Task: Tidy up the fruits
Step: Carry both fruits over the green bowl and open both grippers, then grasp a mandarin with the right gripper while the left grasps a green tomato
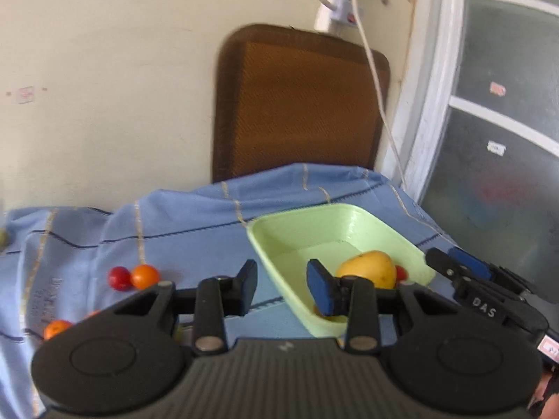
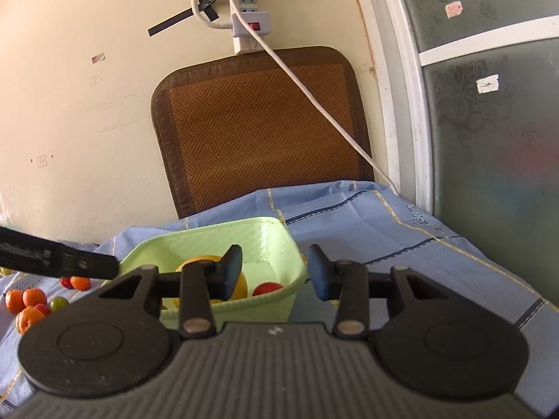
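Observation:
A light green tray sits on the blue cloth; it also shows in the right wrist view. In it lie a yellow fruit and a small red fruit, both seen in the right wrist view too, the yellow fruit and the red one. My left gripper is open and empty, straddling the tray's near left rim. My right gripper is open and empty over the tray's right rim. Loose red and orange fruits lie on the cloth to the left.
Several more orange, red and green fruits lie at the cloth's left. A brown woven mat leans on the wall behind the table, with a power strip and white cable above. A frosted window is at the right.

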Demonstrator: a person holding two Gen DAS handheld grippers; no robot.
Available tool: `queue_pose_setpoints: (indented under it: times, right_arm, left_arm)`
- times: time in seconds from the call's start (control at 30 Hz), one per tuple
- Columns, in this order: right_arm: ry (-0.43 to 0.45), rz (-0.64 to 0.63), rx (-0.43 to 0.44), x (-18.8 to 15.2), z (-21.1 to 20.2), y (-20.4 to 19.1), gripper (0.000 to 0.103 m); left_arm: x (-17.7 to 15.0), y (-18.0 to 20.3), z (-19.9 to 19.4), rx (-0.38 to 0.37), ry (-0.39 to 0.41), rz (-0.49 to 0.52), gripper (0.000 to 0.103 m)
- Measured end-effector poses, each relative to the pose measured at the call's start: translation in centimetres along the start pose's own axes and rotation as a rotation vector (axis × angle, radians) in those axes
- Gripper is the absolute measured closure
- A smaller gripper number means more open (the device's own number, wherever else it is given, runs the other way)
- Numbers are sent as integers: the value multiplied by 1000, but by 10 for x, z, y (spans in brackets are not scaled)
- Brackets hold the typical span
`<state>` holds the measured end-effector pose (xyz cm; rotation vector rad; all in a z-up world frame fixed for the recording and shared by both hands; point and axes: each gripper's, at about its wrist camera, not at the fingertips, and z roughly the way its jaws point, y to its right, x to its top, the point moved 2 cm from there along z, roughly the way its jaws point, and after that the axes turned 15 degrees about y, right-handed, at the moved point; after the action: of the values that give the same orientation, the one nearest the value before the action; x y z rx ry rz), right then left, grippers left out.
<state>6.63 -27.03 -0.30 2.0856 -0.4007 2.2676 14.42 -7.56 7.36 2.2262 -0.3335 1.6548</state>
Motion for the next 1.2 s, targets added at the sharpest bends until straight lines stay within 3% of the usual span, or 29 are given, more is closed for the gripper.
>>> queue_pose_setpoints:
  times: [0.13, 0.23, 0.37, 0.5, 0.57, 0.7, 0.93, 1.2]
  right_arm:
    - [44, 55, 35, 8, -19, -2, 60]
    - [14, 94, 164, 11, -27, -24, 60]
    - [-131, 36, 384, -2, -25, -80, 60]
    - [-243, -100, 502, -27, -20, -137, 60]
    - [-252, -171, 538, -33, -19, -159, 60]
    - [-238, -336, 572, -44, -10, -195, 59]
    - [-213, -521, 587, -62, -7, -219, 62]
    - [-215, -397, 559, -48, -40, -189, 63]
  left_arm:
    - [2, -65, -47, 146, 47, -69, 71]
    - [-11, -99, -69, 214, 31, -104, 71]
    - [-38, -118, -72, 218, -27, -156, 71]
    - [-59, -126, -65, 168, -72, -215, 71]
    - [-63, -127, -63, 153, -74, -219, 71]
    - [-67, -136, -63, 141, -71, -246, 71]
    - [-66, -138, -63, 121, -70, -258, 71]
    - [-70, -110, -30, 102, -122, -165, 66]
